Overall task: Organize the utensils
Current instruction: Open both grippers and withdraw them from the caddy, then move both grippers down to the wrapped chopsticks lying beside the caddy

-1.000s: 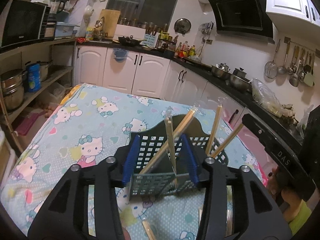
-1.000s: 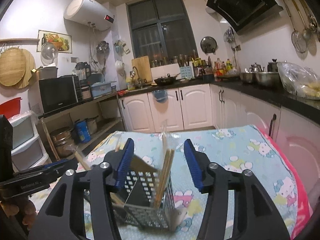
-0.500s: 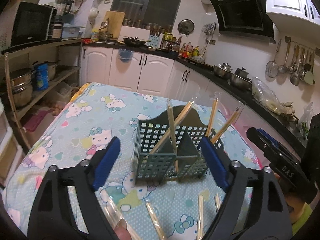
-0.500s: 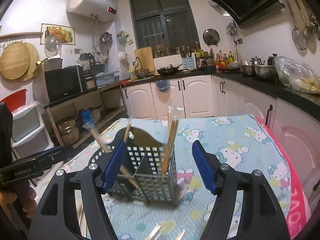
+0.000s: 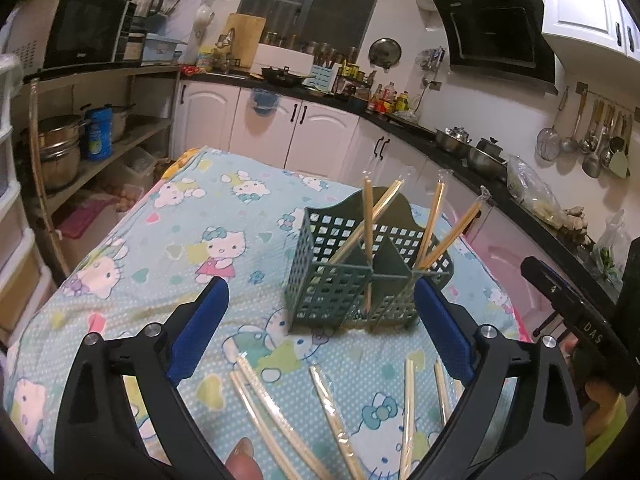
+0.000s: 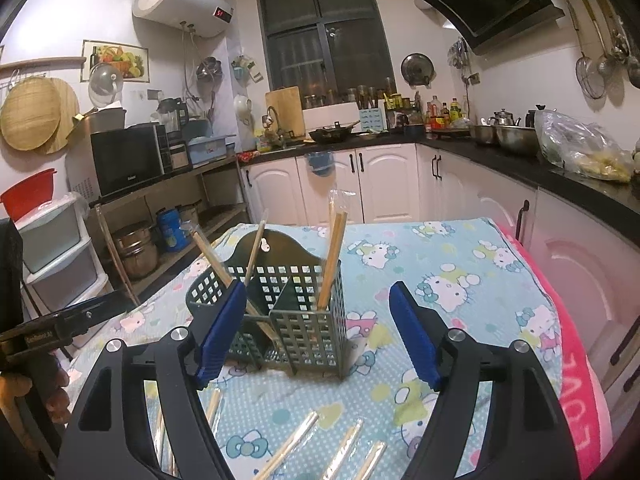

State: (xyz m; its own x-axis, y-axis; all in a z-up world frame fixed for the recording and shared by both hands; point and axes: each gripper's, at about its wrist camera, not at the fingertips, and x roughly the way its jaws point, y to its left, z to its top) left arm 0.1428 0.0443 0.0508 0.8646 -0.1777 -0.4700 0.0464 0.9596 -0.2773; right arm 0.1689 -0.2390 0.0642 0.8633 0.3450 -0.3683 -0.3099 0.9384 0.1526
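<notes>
Now that the basket (image 5: 360, 276) is standing free, backing both the left hand-held gripper (image 5: 320, 334) and right hand-held gripper (image 6: 318, 334) off, released and empty, readying for the wrapped chopsticks (image 5: 332, 412) lying on the tabletop (image 5: 160, 240).

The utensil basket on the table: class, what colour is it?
Dark green, a plastic grid; the utensil basket shows best in the left wrist view.

A kitchen with a cartoon-cat cloth

The blue cat tablecloth (image 5: 168, 248) covers the table. Behind it stand white cupboards (image 6: 328, 188) under a black counter (image 6: 500, 160). Left of the cloth, a shelf holds a black microwave (image 6: 126, 160), with steel pots (image 5: 56, 148) lower down. A round white water heater (image 6: 180, 2) hangs high above the microwave. Ladles (image 5: 592, 136) hang on the wall.
</notes>
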